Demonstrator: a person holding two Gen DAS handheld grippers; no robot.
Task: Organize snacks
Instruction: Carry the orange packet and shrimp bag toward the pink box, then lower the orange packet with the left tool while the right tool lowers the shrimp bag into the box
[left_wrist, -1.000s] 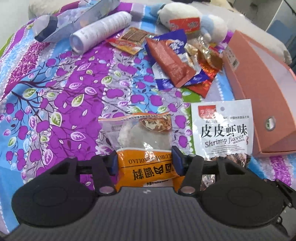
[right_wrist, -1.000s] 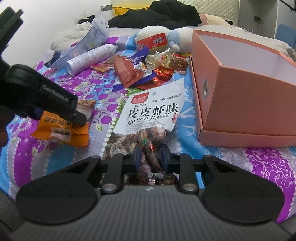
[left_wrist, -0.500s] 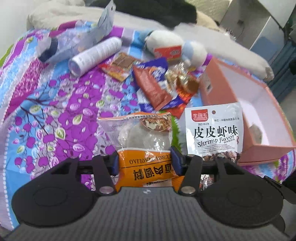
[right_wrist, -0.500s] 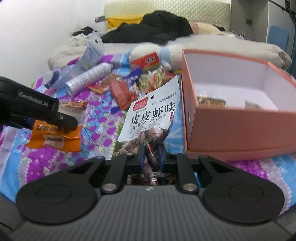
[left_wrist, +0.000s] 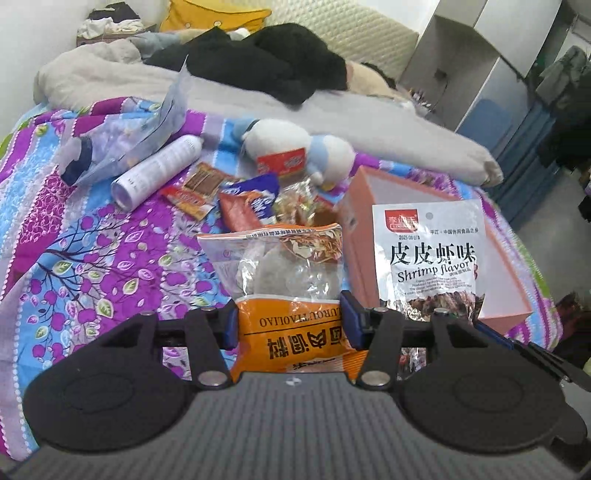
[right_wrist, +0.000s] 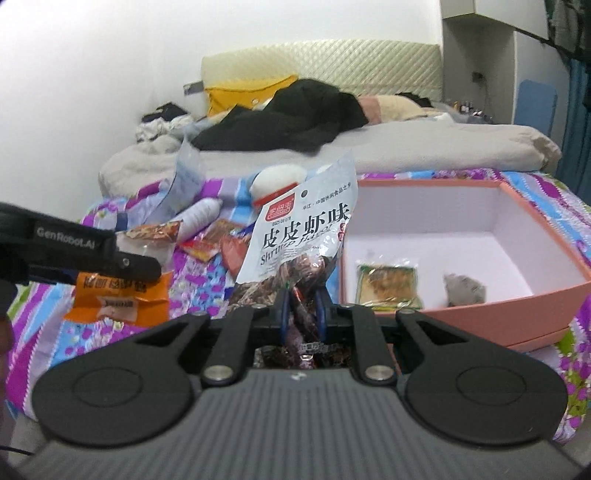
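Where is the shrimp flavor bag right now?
The shrimp bag hangs pinched in the right tool, just left of the pink box, with the orange packet to its left.

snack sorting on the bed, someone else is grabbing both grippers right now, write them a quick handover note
Left gripper: shut on the orange packet, held in the air.
Right gripper: shut on the shrimp flavor bag, held up beside the pink box.
Done: two small packets already lie in the box.
Left: drop both held bags in, then clear the snack pile on the floral sheet.
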